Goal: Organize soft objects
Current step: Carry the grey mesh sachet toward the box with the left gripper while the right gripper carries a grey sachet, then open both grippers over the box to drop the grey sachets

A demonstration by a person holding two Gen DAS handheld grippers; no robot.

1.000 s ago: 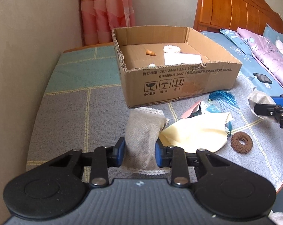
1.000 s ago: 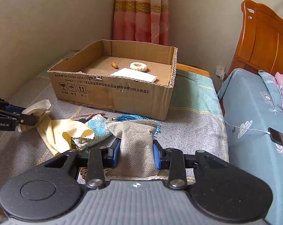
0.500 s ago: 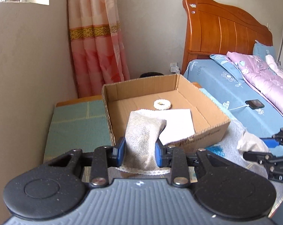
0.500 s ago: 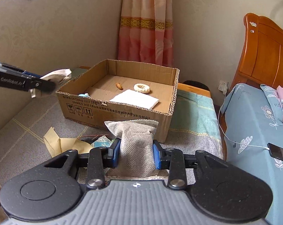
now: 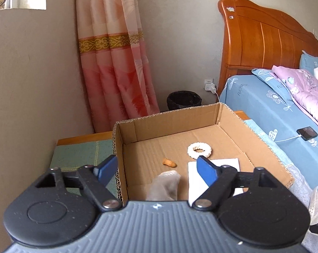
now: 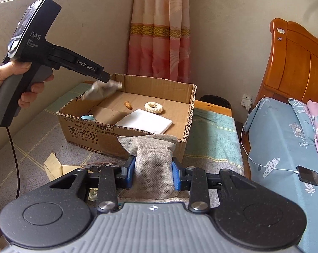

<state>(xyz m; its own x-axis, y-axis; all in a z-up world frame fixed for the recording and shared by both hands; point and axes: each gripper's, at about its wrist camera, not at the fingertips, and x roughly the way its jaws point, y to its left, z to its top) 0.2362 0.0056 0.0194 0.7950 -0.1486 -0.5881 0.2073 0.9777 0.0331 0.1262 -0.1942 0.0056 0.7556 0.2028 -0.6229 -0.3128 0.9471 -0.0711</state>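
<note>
Left wrist view: the left gripper point(image 5: 157, 167) has its 2 blue pads spread wide with nothing between them. Just below and ahead of it a grey fabric pouch point(image 5: 164, 186) appears blurred, apparently loose over the cardboard box point(image 5: 232, 118). Farther ahead on the box floor lie a cream ring point(image 5: 199, 151), a small orange piece point(image 5: 169, 162) and a white cloth point(image 5: 232, 163).

Right wrist view: the right gripper point(image 6: 152, 174) is closed on a second grey pouch point(image 6: 152, 158), pinched at its middle, top flap fanning out above the pads, short of the box's near wall. The other pouch point(image 6: 103, 89) shows blurred at the other tool's tip, above the far-left box corner.

Handling, as a judgement: these woven sachets look light, soft and compliant, not fragile; a mid-body pinch suits them, since the loose flap would slip.

Readable writing: "DAS" and "GenRobot.AI" on the other tool; the box bears "GB4806.9 2023", Chinese text and 3 handling symbols
</note>
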